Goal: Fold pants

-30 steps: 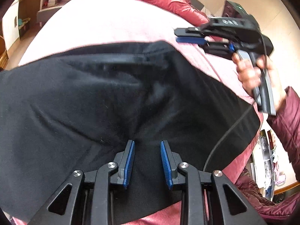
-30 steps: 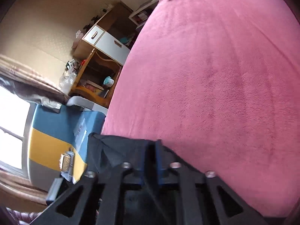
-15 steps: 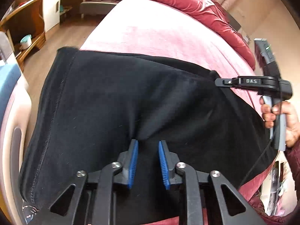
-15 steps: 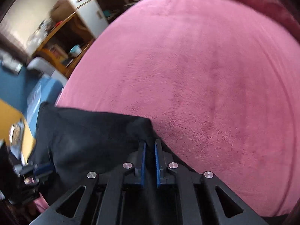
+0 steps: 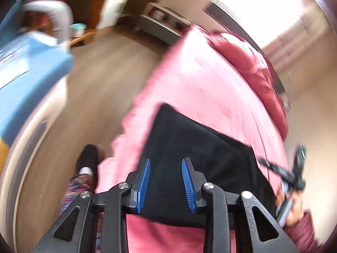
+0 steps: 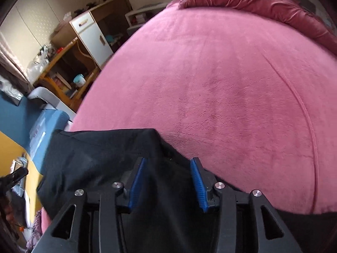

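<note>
Though sharp in right view, black pants [image 6: 101, 154] beside left-view-only shoe [image 5: 88, 156].

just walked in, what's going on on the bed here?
A person is folding black pants on a bed with a pink blanket, a handheld gripper in each hand. The pants lie in a compact folded block near the bed's edge. The left gripper and the right gripper are both above the fabric with jaws opening; neither pinches the cloth. The left view is blurred by motion and catches the person's other hand with its gripper at the right. A dark red quilt lies bunched at the far end.
</note>
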The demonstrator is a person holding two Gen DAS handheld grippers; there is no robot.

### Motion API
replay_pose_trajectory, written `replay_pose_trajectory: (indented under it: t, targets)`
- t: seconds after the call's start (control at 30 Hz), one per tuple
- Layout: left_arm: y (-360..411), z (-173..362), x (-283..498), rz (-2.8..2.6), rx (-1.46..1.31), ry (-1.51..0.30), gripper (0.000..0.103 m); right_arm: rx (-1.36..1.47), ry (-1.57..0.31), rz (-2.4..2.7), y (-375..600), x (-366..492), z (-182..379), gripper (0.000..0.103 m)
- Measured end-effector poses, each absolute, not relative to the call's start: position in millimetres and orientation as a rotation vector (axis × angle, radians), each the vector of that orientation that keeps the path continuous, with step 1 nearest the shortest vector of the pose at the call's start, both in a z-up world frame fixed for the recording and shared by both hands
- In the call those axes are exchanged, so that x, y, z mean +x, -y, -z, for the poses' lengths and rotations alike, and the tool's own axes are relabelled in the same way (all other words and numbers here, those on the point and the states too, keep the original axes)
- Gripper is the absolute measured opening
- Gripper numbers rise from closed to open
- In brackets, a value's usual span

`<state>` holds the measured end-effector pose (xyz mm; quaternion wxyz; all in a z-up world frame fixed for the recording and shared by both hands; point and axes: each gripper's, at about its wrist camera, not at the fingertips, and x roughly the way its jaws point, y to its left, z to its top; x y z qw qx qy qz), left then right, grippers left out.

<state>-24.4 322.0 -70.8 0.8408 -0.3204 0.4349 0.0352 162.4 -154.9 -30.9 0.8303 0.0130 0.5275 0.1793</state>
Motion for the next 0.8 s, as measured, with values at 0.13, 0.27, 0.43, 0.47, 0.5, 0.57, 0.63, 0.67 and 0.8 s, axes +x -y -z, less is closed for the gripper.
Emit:
replay_pose_trajectory:
  t: [0.13, 0.27, 0.43, 0.47, 0.5, 0.57, 0.63, 0.67, 0.8]
  targets:
    - [-338, 89, -45, -0.092, -0.749, -0.959, 0.032, 0.024, -1.112, -0.464, 147, 117, 20, 0.049]
    - [-326, 111, -52, -0.076, -0.773, -1.033, 0.032, -0.076, -1.145, -0.512, 127, 72, 33, 0.049]
    - [-294, 121, -44, -0.081, -0.742, -1.104, 0.024, -0.122, -1.212, -0.529, 118, 35, 62, 0.049]
    - [-289, 121, -44, -0.071, -0.729, -1.097, 0.022, -0.124, -1.226, -0.523, 119, 31, 67, 0.049]
    - [-282, 120, -43, -0.081, -0.674, -1.107, 0.021, -0.134, -1.237, -0.508, 120, 28, 72, 0.049]
    - [-273, 120, -42, -0.120, -0.569, -1.145, 0.014, -0.155, -1.256, -0.471, 124, 23, 81, 0.049]
    - [-268, 124, -43, -0.115, -0.546, -1.166, 0.014, -0.153, -1.251, -0.473, 129, 21, 84, 0.049]
    - [-264, 126, -44, -0.122, -0.517, -1.178, 0.014, -0.164, -1.254, -0.469, 131, 20, 87, 0.049]
    - [-262, 123, -43, -0.187, -0.446, -1.188, 0.033, -0.145, -1.244, -0.474, 134, 20, 92, 0.049]
